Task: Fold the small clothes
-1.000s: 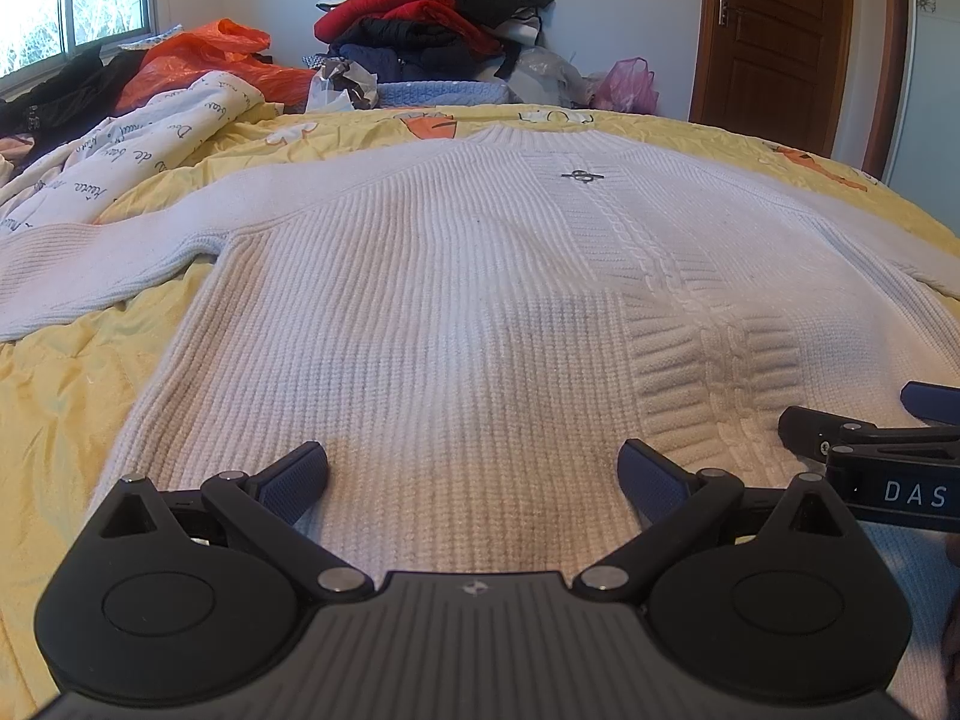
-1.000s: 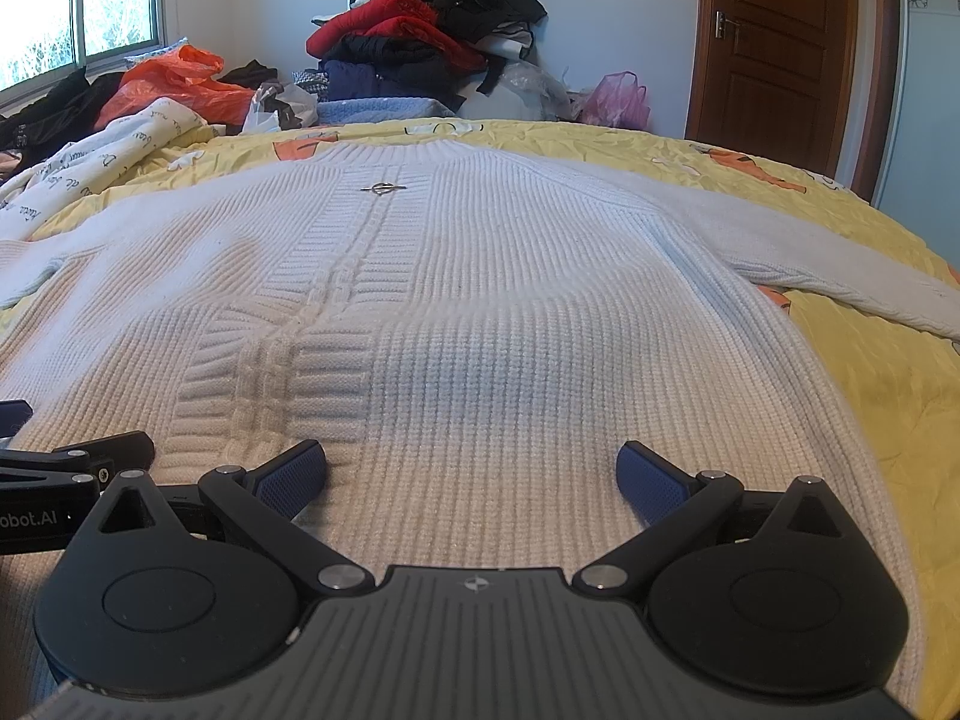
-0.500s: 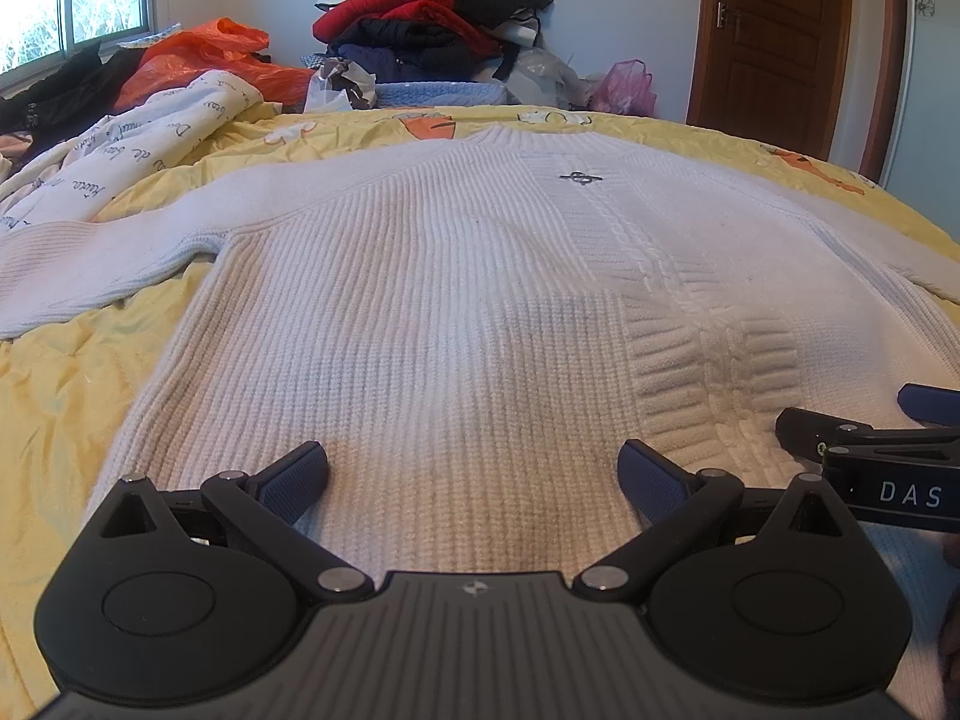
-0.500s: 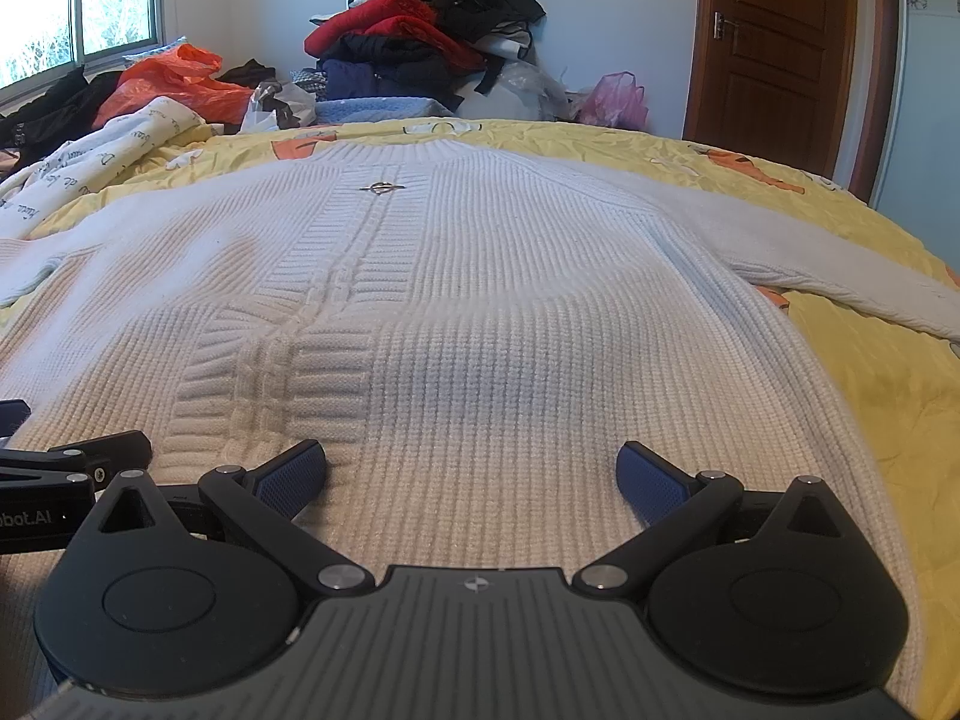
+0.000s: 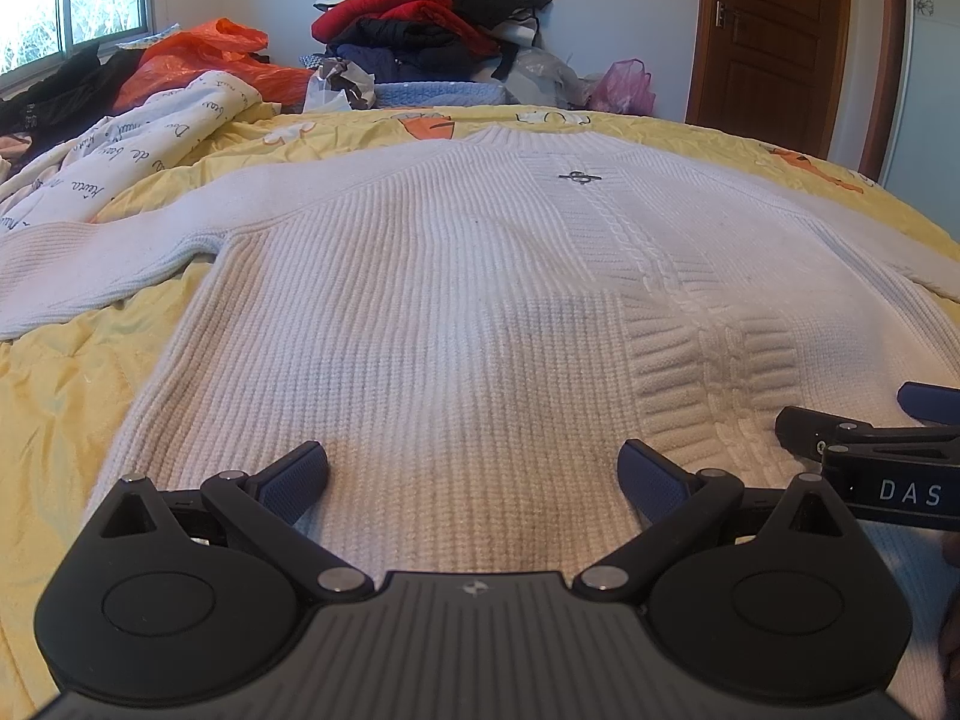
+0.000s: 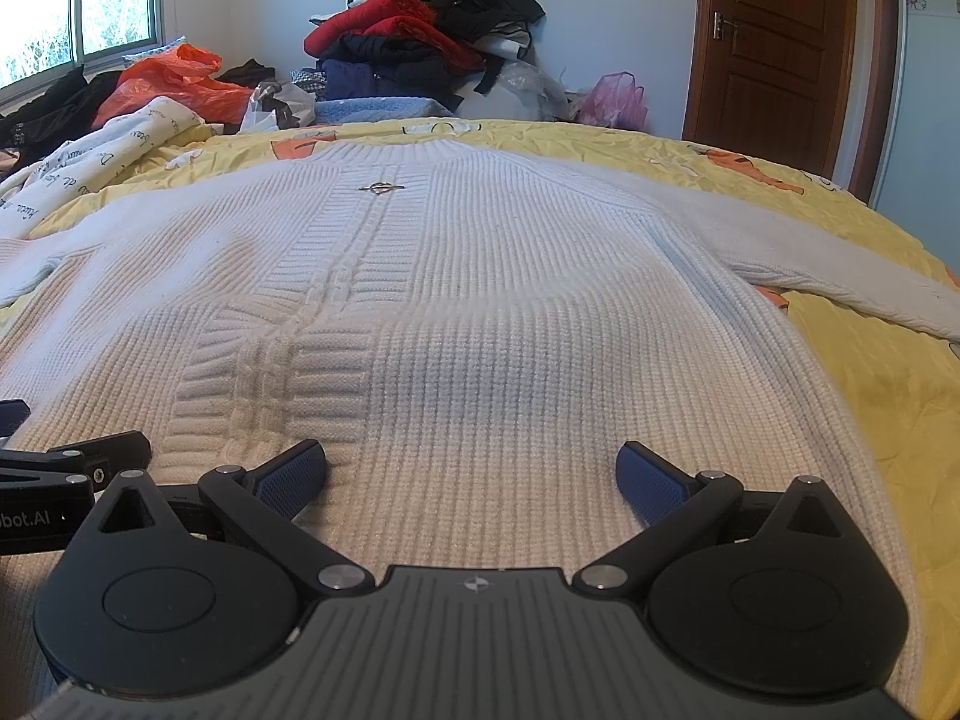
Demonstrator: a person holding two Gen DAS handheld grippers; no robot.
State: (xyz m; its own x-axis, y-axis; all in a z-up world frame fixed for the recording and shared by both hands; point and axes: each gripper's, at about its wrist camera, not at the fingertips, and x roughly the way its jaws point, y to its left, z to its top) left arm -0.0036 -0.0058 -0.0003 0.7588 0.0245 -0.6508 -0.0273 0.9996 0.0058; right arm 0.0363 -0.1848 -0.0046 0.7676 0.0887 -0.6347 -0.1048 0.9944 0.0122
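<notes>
A white knit sweater point(image 5: 456, 300) lies flat and face up on a yellow bed sheet point(image 5: 54, 396), sleeves spread to both sides, collar at the far end. It also fills the right wrist view point(image 6: 510, 312). My left gripper point(image 5: 473, 471) is open, low over the hem on the sweater's left half. My right gripper point(image 6: 471, 471) is open, low over the hem on its right half. Each gripper shows at the edge of the other's view: the right one point(image 5: 888, 450), the left one point(image 6: 54, 468). Neither holds anything.
A pile of red, black and blue clothes point(image 5: 432, 24) stands past the bed's far end. An orange plastic bag point(image 5: 198, 60) and a white printed quilt point(image 5: 132, 144) lie at the far left. A brown door point(image 5: 774, 36) is at the far right.
</notes>
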